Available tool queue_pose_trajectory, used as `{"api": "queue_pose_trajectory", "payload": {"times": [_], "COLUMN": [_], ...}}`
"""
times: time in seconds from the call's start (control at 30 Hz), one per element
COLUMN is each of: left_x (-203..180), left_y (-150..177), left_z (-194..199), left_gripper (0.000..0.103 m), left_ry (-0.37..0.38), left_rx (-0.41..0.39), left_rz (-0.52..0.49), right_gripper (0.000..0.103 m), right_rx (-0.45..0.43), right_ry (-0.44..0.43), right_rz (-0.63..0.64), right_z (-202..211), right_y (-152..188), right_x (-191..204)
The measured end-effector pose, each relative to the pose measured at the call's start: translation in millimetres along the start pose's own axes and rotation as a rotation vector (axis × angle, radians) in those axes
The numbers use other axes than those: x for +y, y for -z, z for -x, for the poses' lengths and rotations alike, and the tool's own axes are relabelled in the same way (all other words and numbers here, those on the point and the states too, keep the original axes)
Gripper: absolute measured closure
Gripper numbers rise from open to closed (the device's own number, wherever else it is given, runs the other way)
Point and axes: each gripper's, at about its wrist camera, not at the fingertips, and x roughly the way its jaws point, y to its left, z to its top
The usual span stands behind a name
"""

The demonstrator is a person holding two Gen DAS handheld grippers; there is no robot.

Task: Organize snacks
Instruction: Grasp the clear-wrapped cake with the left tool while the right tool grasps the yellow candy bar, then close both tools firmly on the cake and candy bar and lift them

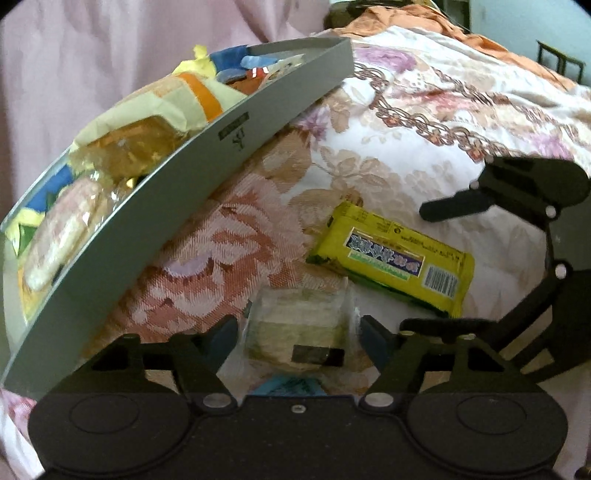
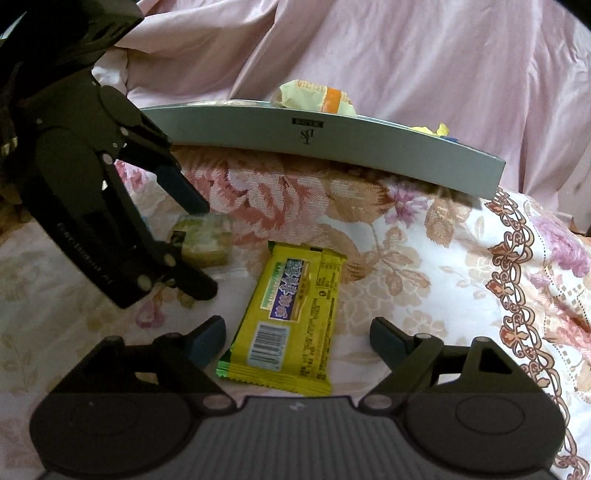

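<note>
A small clear-wrapped greenish cake (image 1: 299, 328) lies on the floral bedspread between the open fingers of my left gripper (image 1: 299, 332); it also shows in the right wrist view (image 2: 207, 240). A yellow snack bar (image 1: 399, 258) lies beside it; in the right wrist view the bar (image 2: 291, 314) lies between the open fingers of my right gripper (image 2: 297, 339). The grey box (image 1: 207, 177) holds several wrapped snacks and sits behind both, also seen in the right wrist view (image 2: 332, 147). My left gripper (image 2: 199, 251) appears at the left there.
The floral bedspread (image 1: 424, 129) covers the surface. A pink cloth (image 2: 406, 55) hangs behind the box. An orange cloth (image 1: 424, 18) lies at the far edge.
</note>
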Motion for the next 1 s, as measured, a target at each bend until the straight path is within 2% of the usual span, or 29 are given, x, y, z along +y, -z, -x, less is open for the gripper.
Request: {"api": "queue_pose_trajectory", "payload": {"times": [0.1,0.13,0.27,0.4,0.67,0.87,1.0], "left_x": [0.1,0.7,6.2,1.6,-29.0,-51.4,-62.1], "left_y": [-1.8,-2.4,-1.6,2.1,14.5,38.5,59.9], "left_z": [1.6,2.6,5.6,10.5,32.3,52.9,63.4], "left_gripper": [0.041,0.044,0.046,0.047,0.048,0.048,0.048], "left_ry": [-0.011,-0.016,-0.025,-0.025,0.001,0.013,-0.007], "left_rx": [0.008,0.013,0.032,0.029,0.025,0.038,0.032], "left_rz": [0.054,0.081,0.255,0.358,0.422,0.495,0.564], "right_gripper": [0.028,0.036,0.047,0.05,0.051,0.051,0.051], "right_rx": [-0.011,-0.017,-0.027,-0.016,0.08,0.146,0.158], "right_ry": [-0.019,-0.029,-0.034,-0.033,-0.031,-0.058,-0.093], "right_rz": [0.008,0.016,0.05,0.042,0.0,-0.087,-0.14], "right_z": [1.5,2.2,4.9,7.6,28.7,52.5,68.1], "right_y": [0.7,0.9,1.6,0.5,2.7,8.7,17.2], "right_x": [1.4,2.7,9.5,8.6,1.5,-9.3,-11.0]}}
